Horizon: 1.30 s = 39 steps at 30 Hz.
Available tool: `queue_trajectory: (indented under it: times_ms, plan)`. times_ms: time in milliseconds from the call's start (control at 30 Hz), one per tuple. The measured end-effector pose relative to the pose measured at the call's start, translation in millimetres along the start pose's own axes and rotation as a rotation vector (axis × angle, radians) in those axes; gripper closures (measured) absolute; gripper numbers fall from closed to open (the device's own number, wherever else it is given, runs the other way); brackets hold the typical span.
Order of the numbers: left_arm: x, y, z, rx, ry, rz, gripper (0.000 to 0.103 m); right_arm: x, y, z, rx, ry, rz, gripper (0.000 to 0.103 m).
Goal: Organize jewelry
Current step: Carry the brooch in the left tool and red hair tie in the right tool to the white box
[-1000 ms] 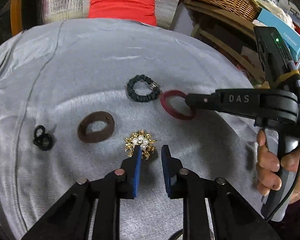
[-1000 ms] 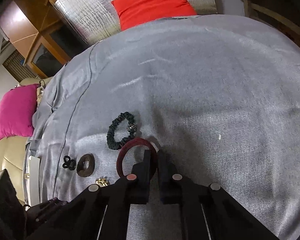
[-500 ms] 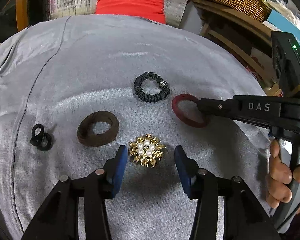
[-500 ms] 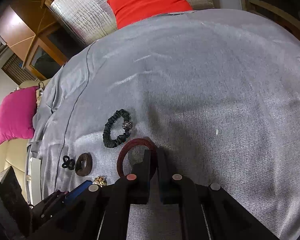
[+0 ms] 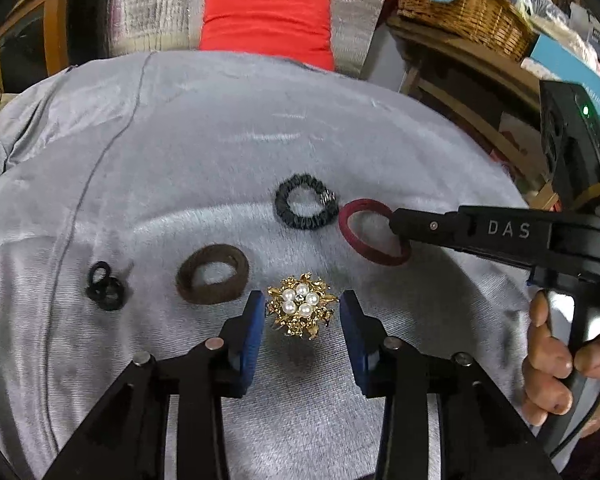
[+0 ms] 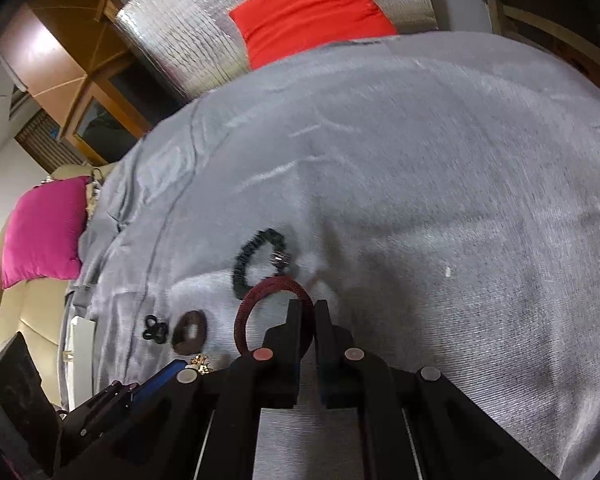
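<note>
Left claw (image 5: 302, 314) closing around the gold brooch (image 5: 301, 311), pads not yet touching, to lift it; right claw (image 6: 306, 312) pinching the red ring (image 6: 274, 312).

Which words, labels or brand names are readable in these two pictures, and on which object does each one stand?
"DAS": white letters on the side of the right gripper, in the left wrist view.
"FASHION": white letters, partly hidden, on the blue box on the shelf at the right.
Right wrist view: no readable text.
</note>
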<state>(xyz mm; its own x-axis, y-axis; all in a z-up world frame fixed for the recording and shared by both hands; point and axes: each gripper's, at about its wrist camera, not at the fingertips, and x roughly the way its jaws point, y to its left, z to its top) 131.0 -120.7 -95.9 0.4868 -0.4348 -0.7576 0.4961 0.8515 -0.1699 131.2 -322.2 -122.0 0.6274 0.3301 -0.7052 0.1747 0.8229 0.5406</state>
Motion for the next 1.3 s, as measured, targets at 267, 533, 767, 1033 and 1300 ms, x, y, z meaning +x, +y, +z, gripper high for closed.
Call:
queue_trajectory:
  times_ms: [267, 533, 767, 1033, 1300]
  plan:
    - [-41, 21, -3, -0.028, -0.066, 0.030, 0.063, -10, 24, -4, -0.035, -0.036, 0.052, 0.096]
    - [-97, 53, -20, -0.109, -0.143, 0.124, 0.063, -12, 57, -18, -0.094, -0.039, 0.092, 0.096]
    - [-154, 101, -44, -0.225, -0.234, 0.231, 0.063, -9, 89, -38, -0.136, -0.029, 0.130, 0.096]
    - [-220, 170, -80, -0.392, -0.321, 0.364, 0.063, -7, 150, -72, -0.244, -0.019, 0.178, 0.096]
    - [-267, 253, -138, -0.592, -0.311, 0.483, 0.063, 1, 252, -113, -0.363, 0.049, 0.297, 0.096]
